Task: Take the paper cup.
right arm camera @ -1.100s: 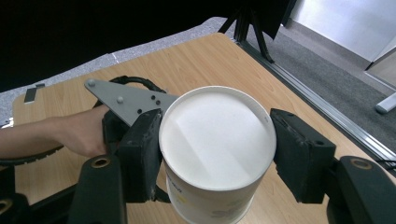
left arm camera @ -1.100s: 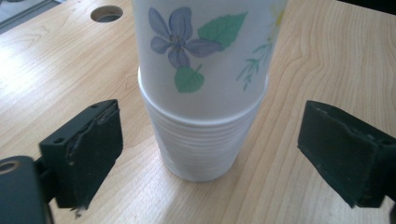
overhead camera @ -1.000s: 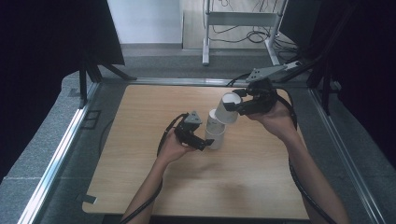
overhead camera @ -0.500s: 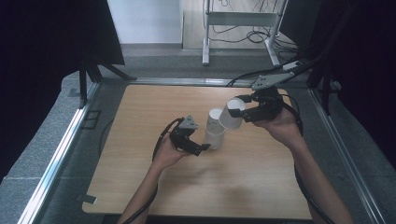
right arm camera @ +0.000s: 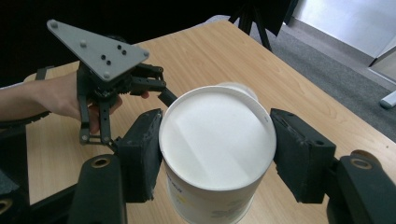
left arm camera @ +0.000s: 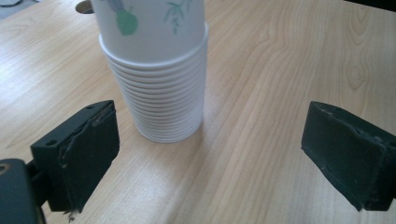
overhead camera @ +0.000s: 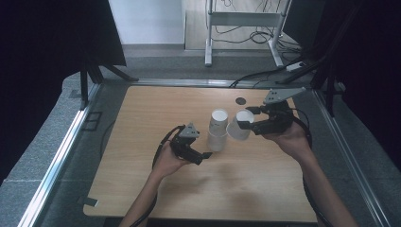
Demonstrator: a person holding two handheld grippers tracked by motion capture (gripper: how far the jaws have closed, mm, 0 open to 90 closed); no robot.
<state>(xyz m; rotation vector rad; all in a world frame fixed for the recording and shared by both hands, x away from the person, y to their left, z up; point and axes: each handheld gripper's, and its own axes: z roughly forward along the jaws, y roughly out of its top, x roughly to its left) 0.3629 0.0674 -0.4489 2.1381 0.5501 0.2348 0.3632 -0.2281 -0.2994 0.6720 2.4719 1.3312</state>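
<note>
Right tool (overhead camera: 247, 124) lowered, tilting its cup (overhead camera: 239, 126) sideways.

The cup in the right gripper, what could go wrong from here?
The right gripper squeezes the thin paper cup by its sides near the rim, so it may dent or slip out. The cup hangs close beside the stack, so a sideways drift could knock that over. The left gripper is open and apart from the stack, so nothing steadies it.
</note>
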